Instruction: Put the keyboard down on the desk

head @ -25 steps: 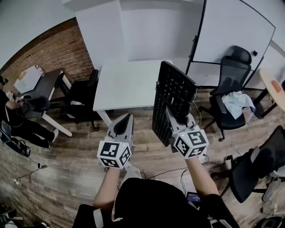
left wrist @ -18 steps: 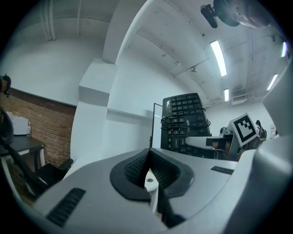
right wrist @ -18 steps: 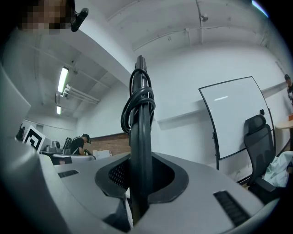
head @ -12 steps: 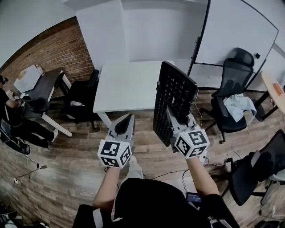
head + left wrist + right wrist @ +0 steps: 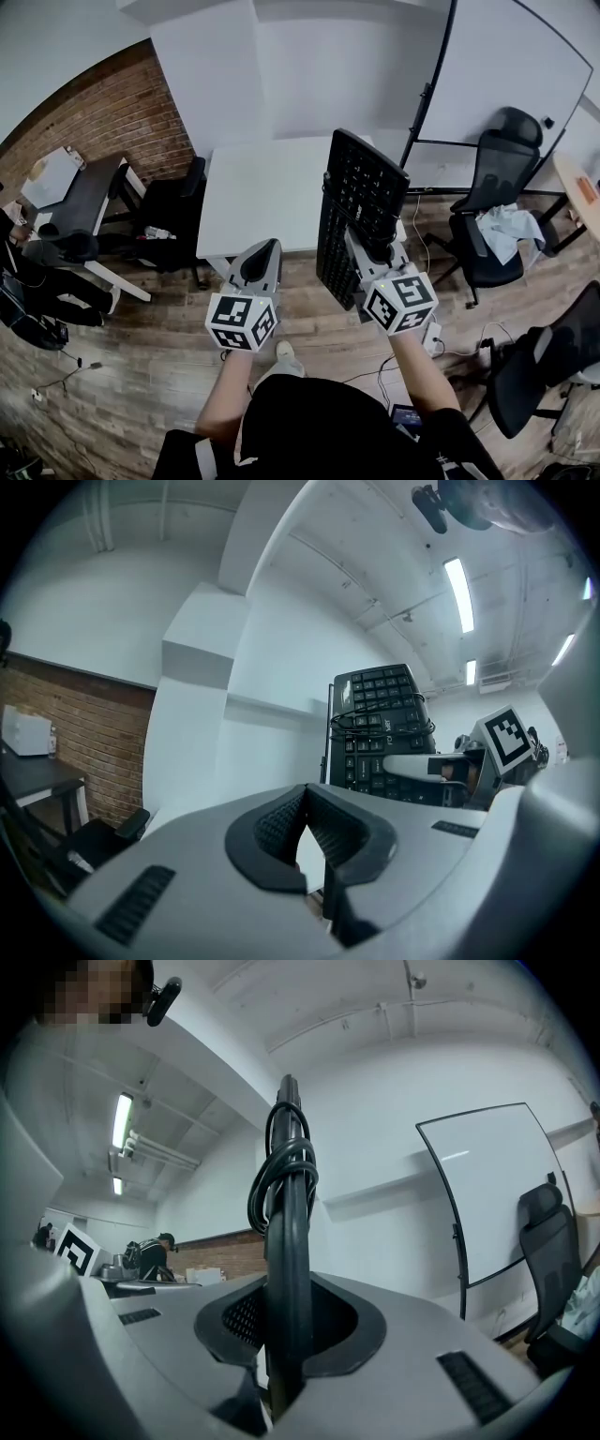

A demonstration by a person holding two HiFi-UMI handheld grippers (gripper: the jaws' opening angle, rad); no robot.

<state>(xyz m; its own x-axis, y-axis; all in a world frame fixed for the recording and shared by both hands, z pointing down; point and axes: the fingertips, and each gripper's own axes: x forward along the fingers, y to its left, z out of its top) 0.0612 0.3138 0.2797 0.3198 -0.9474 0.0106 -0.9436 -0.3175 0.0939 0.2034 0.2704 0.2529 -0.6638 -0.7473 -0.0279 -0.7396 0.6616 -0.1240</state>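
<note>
A black keyboard (image 5: pixel 361 211) stands on edge in the air, its cable coiled round it, with my right gripper (image 5: pixel 368 246) shut on its near long side. In the right gripper view the keyboard (image 5: pixel 286 1279) shows edge-on between the pads. It hangs in front of the white desk (image 5: pixel 262 192), overlapping the desk's right end in the head view. My left gripper (image 5: pixel 265 258) is shut and holds nothing, to the left of the keyboard and just short of the desk's front edge. The left gripper view shows the keyboard (image 5: pixel 380 728) and the right gripper's marker cube at the right.
A black office chair (image 5: pixel 169 211) stands at the desk's left end. A whiteboard (image 5: pixel 502 84) on a stand and another chair (image 5: pixel 492 220) with cloth on it are at the right. A dark table (image 5: pixel 80 202) and a seated person are at far left. Cables lie on the wood floor.
Both grippers and the keyboard have come closer to the white desk; the desk looks larger and nearer, and the keyboard now overlaps its right end.
</note>
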